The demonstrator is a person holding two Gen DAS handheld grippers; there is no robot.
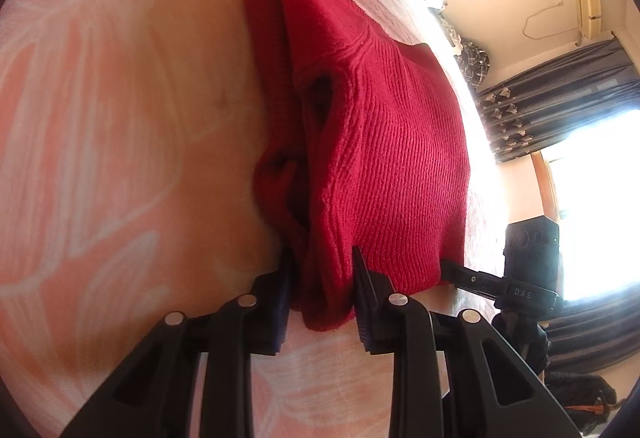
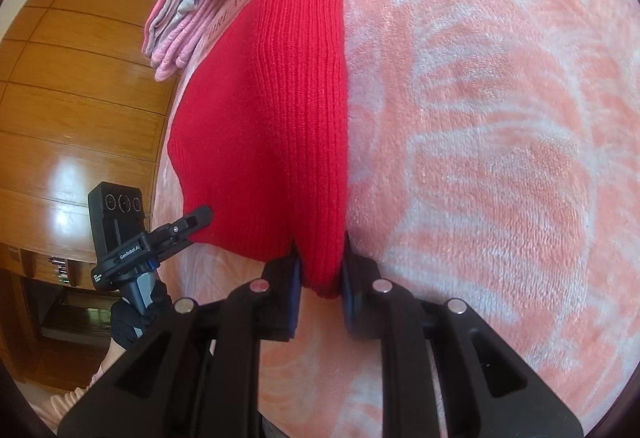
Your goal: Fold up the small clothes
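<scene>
A red knitted sweater lies folded over on the pink patterned blanket. My left gripper is shut on a thick bunched edge of it, with several layers between the fingers. The right wrist view has the same red sweater stretched flat ahead, and my right gripper is shut on its near corner. Each gripper appears in the other's view: the right gripper at the sweater's far corner, the left gripper at the other corner, held by a gloved hand.
A pile of pink and grey clothes lies at the far end of the blanket. A wooden wardrobe stands beside the bed. Dark curtains and a bright window fill the other side.
</scene>
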